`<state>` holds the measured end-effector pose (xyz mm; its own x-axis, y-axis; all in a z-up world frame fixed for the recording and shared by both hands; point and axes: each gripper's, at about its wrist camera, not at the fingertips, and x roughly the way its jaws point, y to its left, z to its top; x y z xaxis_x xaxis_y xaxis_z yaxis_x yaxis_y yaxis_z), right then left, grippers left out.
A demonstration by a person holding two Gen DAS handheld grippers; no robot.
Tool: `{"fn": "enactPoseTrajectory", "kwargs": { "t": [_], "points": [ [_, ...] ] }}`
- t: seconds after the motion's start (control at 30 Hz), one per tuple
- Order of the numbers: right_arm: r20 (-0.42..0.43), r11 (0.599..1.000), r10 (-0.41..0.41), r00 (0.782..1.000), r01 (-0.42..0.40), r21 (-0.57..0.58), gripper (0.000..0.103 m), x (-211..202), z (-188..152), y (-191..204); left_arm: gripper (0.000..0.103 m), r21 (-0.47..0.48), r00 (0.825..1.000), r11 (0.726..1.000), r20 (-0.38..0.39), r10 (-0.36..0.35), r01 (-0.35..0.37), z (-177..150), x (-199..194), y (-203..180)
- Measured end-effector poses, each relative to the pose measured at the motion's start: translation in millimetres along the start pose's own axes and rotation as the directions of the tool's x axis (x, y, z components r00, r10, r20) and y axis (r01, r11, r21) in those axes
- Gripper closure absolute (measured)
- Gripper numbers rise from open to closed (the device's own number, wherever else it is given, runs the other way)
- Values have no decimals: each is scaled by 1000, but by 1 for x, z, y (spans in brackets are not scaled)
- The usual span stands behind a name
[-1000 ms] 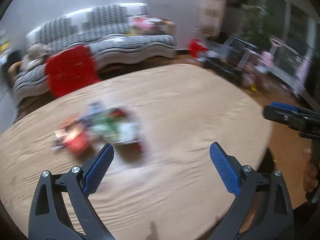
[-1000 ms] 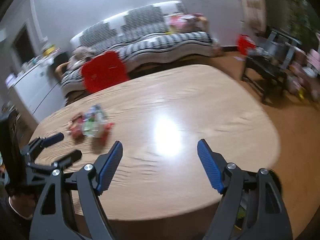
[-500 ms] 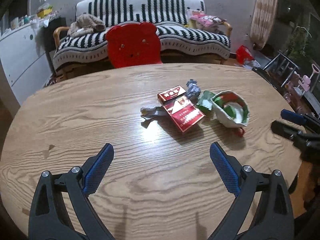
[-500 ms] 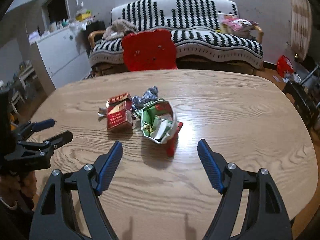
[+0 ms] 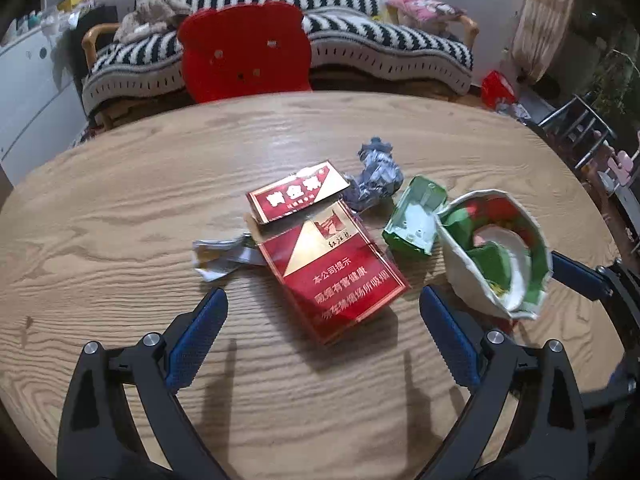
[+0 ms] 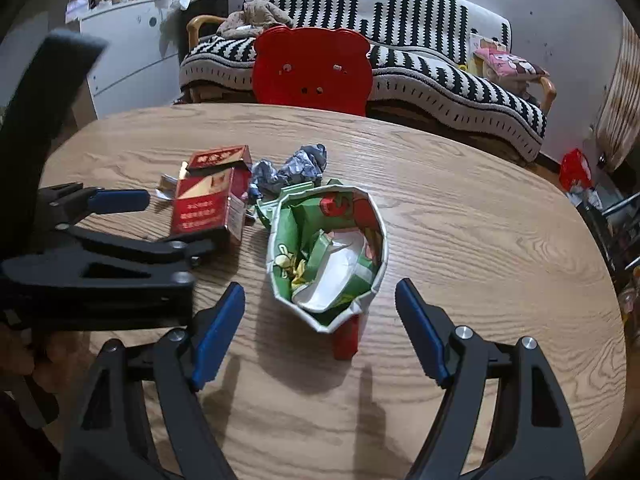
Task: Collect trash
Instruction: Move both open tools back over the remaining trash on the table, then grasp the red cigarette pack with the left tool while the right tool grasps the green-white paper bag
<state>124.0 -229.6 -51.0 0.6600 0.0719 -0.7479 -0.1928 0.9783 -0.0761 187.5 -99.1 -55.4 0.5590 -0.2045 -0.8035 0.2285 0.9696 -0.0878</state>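
The oval wood-grain table (image 5: 120,208) looks smooth with slight sheen. The glossy red cardboard cigarette pack (image 5: 340,276) lies beside crumpled grey foil (image 5: 376,180) and a creased paper carton (image 6: 328,248).

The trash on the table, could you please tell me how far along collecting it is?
Nothing looks collected yet. The cigarette pack, crumpled foil, green wrapper and paper carton stuffed with scraps all lie on the table. Both the left gripper and right gripper are open and empty, hovering near the pile. Every piece remains to be picked up.
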Motion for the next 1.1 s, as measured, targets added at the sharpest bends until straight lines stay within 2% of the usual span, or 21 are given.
{"fn": "enactPoseTrajectory", "kwargs": {
  "t": [0.2, 0.27, 0.3, 0.5, 0.67, 0.8, 1.1],
  "points": [
    [-9, 999, -23, 1000, 23, -27, 29, 18, 5, 0, 11, -36, 1000, 999, -14, -11, 11, 3, 13, 2],
    [-2, 999, -26, 1000, 26, -22, 37, 22, 7, 0, 27, -38, 1000, 999, -12, -27, 26, 3, 13, 1],
    [1, 999, -25, 1000, 25, -21, 44, 22, 8, -1, 38, -33, 999, 999, -17, -33, 32, 3, 13, 1],
    [42, 1000, -8, 999, 8, -8, 46, 6, 13, -2, 39, -21, 1000, 1000, 6, -21, 22, -1, -7, 7],
    [88, 1000, 8, 996, -10, 24, 46, -24, 13, -6, 39, -4, 997, 1000, 72, -14, 14, -7, -50, 22],
    [121, 999, 15, 993, -21, 47, 46, -50, 6, -8, 39, -5, 996, 1000, 92, -11, 12, -20, -76, 30],
    [124, 997, 2, 992, -12, 73, 46, -79, -14, -16, 39, 13, 995, 1000, 101, -24, 23, -34, -94, 20]
  ]
}}
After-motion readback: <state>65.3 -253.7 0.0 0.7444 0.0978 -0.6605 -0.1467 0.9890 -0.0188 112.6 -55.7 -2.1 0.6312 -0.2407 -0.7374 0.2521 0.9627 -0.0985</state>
